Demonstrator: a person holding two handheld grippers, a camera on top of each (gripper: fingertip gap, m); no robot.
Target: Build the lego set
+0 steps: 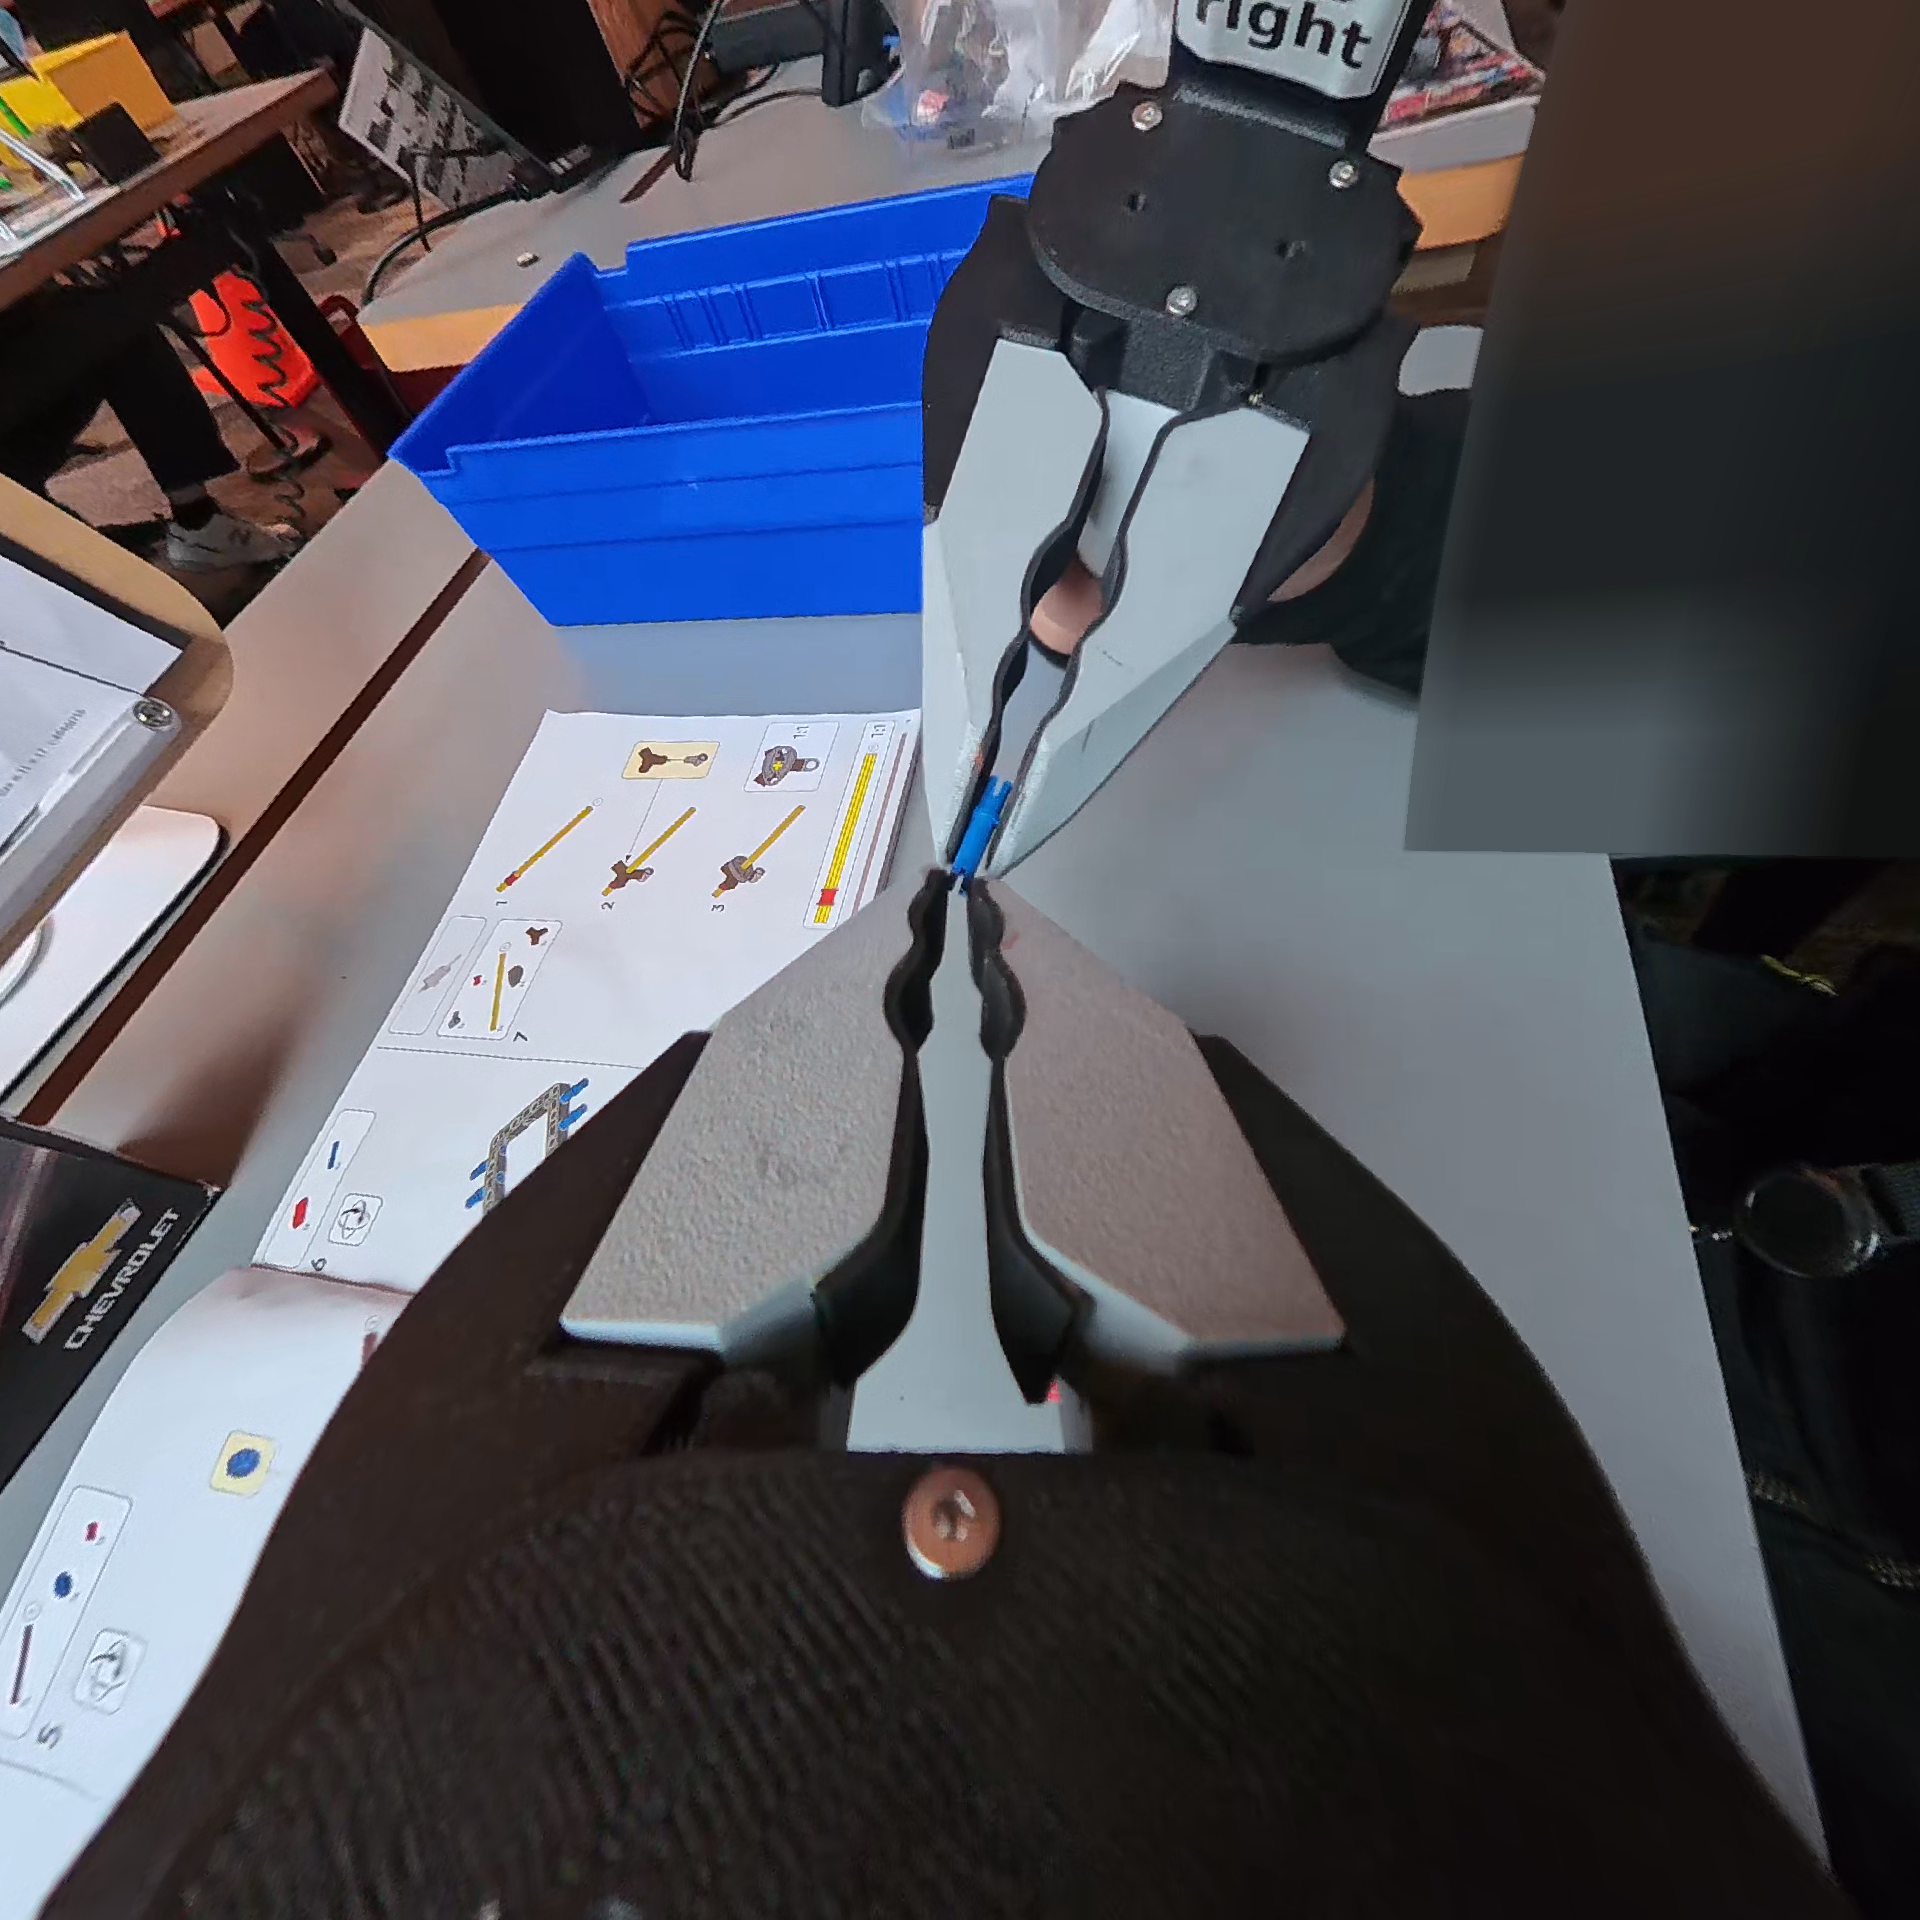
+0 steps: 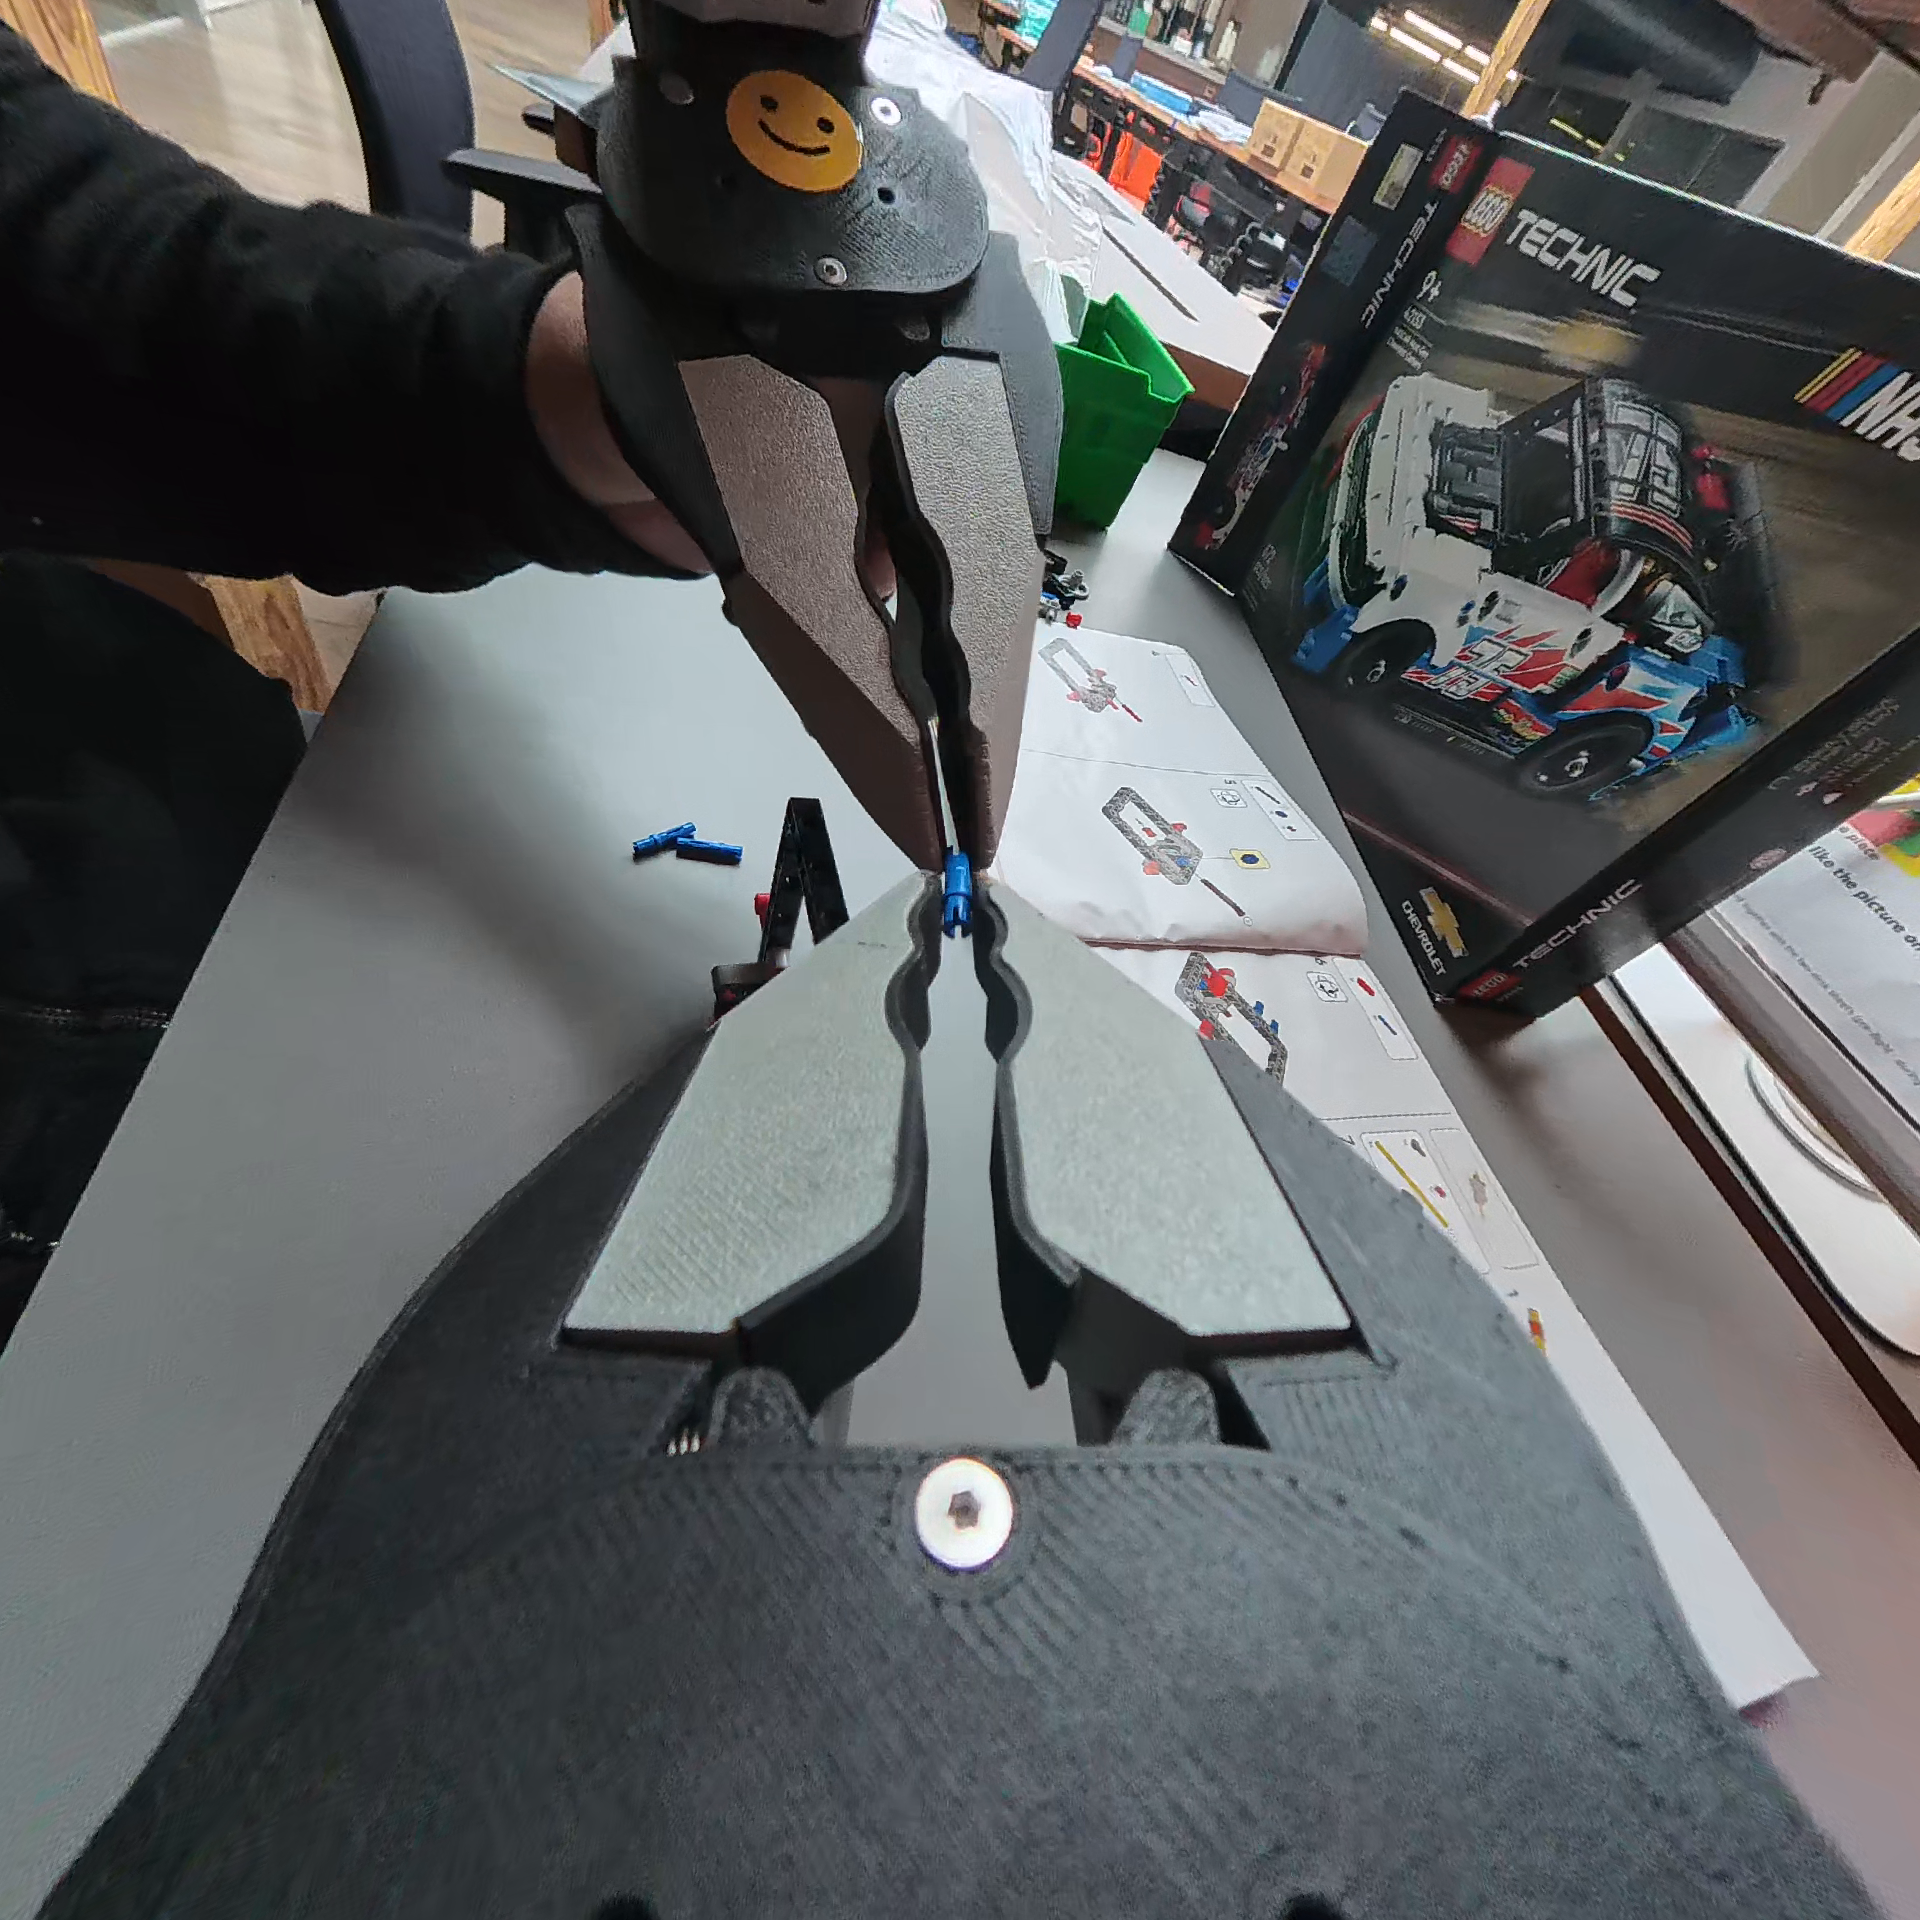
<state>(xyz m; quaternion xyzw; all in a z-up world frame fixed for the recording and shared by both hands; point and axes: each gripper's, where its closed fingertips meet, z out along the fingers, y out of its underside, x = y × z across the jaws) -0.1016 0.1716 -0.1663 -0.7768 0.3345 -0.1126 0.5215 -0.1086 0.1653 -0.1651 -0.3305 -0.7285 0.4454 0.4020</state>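
Spreading widest beyond both sets of fingers is the grey table (image 2: 436, 748), with the instruction sheet (image 2: 1174, 821) lying to the right of the right gripper's tips and the lego box (image 2: 1558, 540) standing farther right of that. A blue bin (image 1: 707, 436) sits past the left gripper's tips, up and to their left. Left of the right gripper's fingers rests a partly built black frame (image 2: 800, 883), with two loose blue pins (image 2: 688, 844) just beyond it.

Both tools meet tip to tip above the table. The left gripper (image 1: 958, 883) has its fingers nearly pressed together, and the right gripper (image 2: 954, 904) likewise; each appears to pinch one end of the same blue pin (image 1: 982, 826), though how firmly the left one grips I cannot tell for sure.

That pin lies straight ahead of both, its long axis running along the line from one gripper to the other. Most of its length sits within the right gripper's tips, so a handover looks underway, judged from pose alone.
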